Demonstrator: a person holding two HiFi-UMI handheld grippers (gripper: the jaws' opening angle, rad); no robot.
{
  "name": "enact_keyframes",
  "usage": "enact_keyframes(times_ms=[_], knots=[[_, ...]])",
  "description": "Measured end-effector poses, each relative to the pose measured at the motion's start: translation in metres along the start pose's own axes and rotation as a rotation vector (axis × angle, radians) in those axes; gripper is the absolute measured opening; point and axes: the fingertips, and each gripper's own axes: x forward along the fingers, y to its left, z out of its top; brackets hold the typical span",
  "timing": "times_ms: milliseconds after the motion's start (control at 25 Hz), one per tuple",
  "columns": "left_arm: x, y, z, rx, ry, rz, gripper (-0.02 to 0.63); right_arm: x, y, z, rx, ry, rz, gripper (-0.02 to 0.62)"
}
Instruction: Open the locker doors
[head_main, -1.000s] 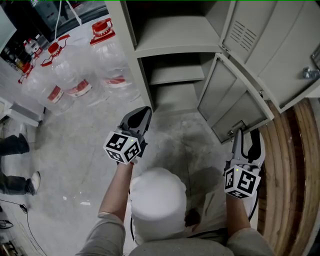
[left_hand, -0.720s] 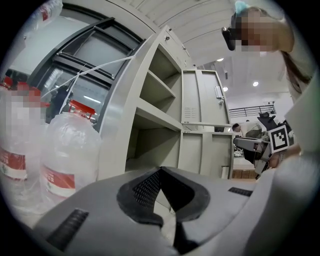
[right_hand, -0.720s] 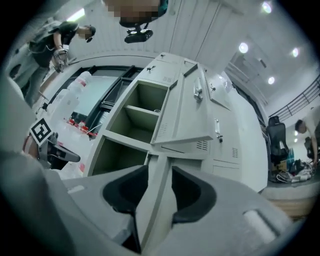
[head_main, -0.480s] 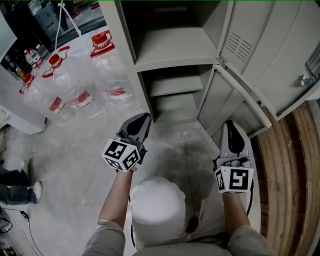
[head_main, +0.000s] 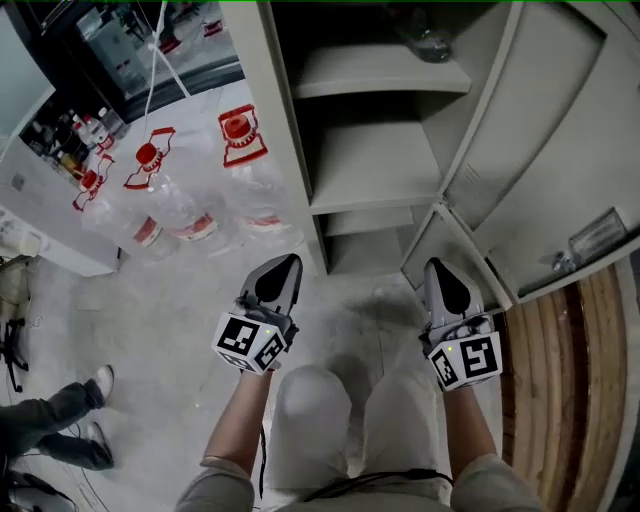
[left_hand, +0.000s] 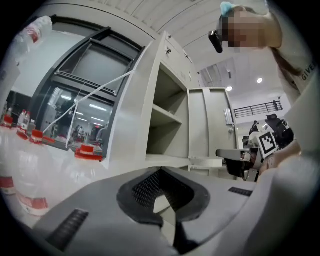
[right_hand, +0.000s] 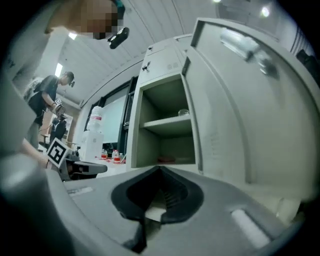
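Right edge cuts upper door (head_main: 560, 150); top-shelf item (head_main: 425, 40) indistinct.

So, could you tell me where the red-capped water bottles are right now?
In the head view, the water bottles stand on the floor at upper left, beside the left wall of the open locker, ahead of the left gripper.
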Motion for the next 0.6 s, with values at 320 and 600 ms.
enact_keyframes(times_ms=[320, 600], knots=[[-0.016, -0.034, 0.152, -0.034, 0.013, 0.090, -0.002, 0.004, 0.017, 0.151, 0.025, 0.024, 0.082, 0.002], [-0.047, -0.094, 0.272, -0.033, 0.036, 0.089, -0.002, -0.046, 0.023, 0.272, 0.119, 0.045, 0.121, 0.002]])
